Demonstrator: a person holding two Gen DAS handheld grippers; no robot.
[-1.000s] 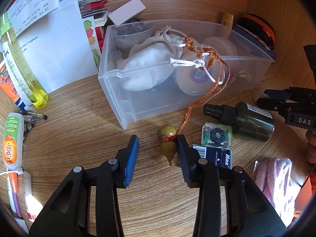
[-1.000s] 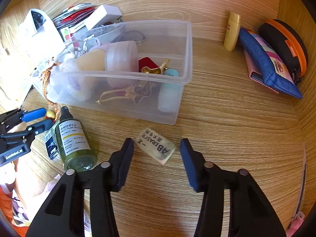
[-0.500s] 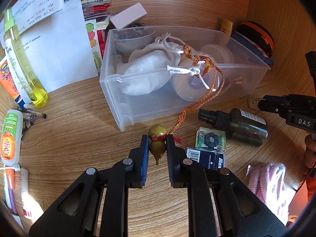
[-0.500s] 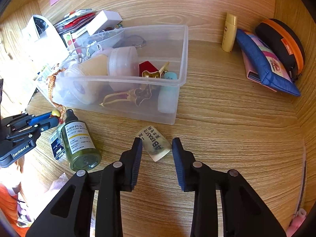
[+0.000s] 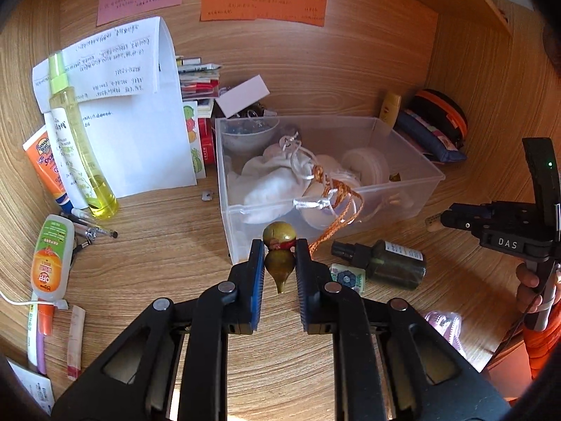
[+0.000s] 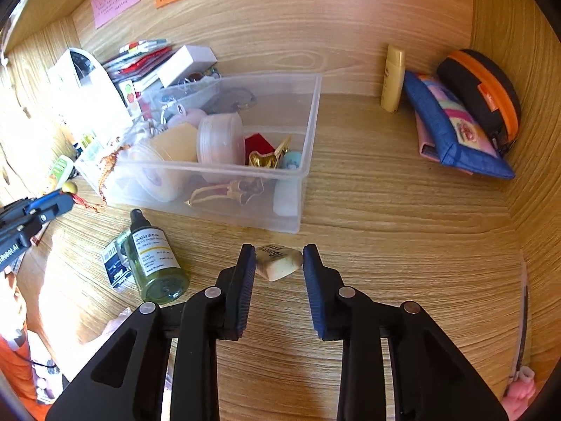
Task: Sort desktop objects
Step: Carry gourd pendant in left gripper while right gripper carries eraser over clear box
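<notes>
Nearest: my left gripper is clamped on a small gourd charm, its orange cord trailing into the clear bin. My right gripper pinches an eraser, apparently lifted off the surface. Bin holds: white drawstring pouch, round tins, gold trinket.

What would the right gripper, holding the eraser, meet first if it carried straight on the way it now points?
Probably the near wall of the clear plastic bin, just beyond the eraser in the right gripper; depth is uncertain.
</notes>
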